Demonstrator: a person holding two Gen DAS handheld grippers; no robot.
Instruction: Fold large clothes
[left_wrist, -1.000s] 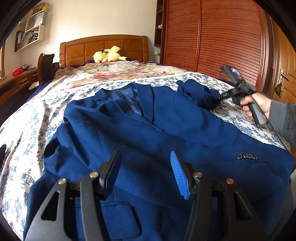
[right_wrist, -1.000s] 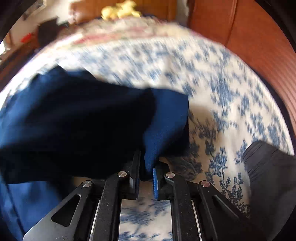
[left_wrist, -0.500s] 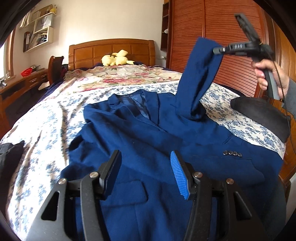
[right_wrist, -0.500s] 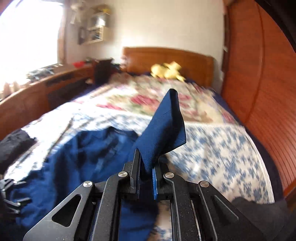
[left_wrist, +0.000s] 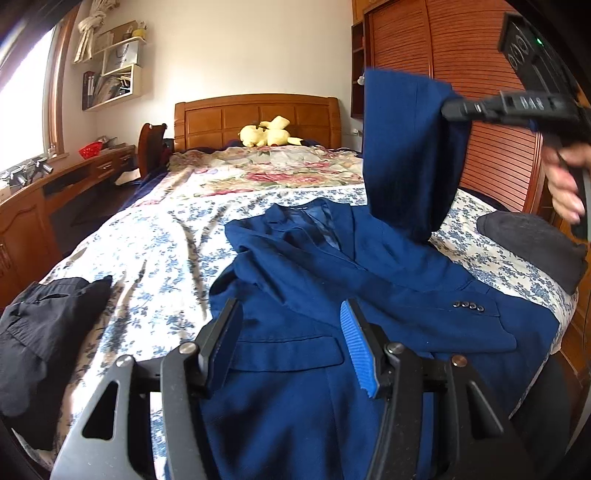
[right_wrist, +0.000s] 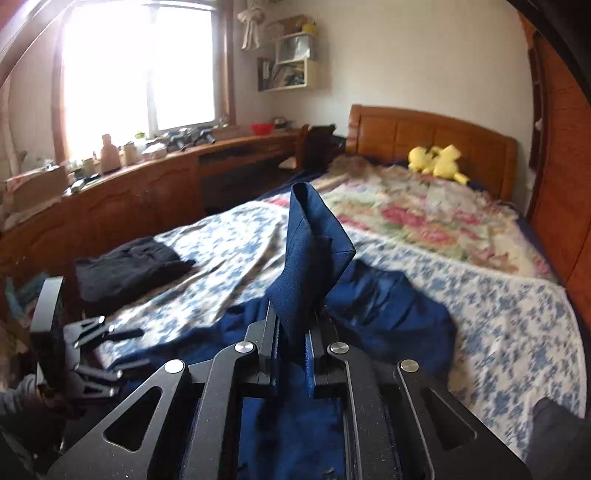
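Note:
A dark blue suit jacket (left_wrist: 332, 295) lies face up on the flowered bedspread (left_wrist: 166, 251), collar toward the headboard. Its sleeve (left_wrist: 402, 155) hangs lifted high above the jacket's right shoulder. My right gripper (left_wrist: 448, 109) holds the cuff end, with a hand on its handle. In the right wrist view the sleeve (right_wrist: 310, 258) stands up between the pads of this gripper (right_wrist: 291, 332); its jaws are opening slightly, though the cloth is still pinched. My left gripper (left_wrist: 291, 339) hovers open over the jacket's lower front near a pocket flap, with nothing between its fingers.
A folded black garment (left_wrist: 40, 332) lies on the bed's left side. A dark grey item (left_wrist: 532, 243) rests at the right edge. A yellow plush toy (left_wrist: 269, 134) sits by the headboard. Wooden wardrobe doors (left_wrist: 480, 74) stand close on the right, a long desk (right_wrist: 110, 192) on the left.
My right gripper has raised the sleeve from the bed to well above the jacket and swung toward the left. My left gripper has drawn back and risen, staying open.

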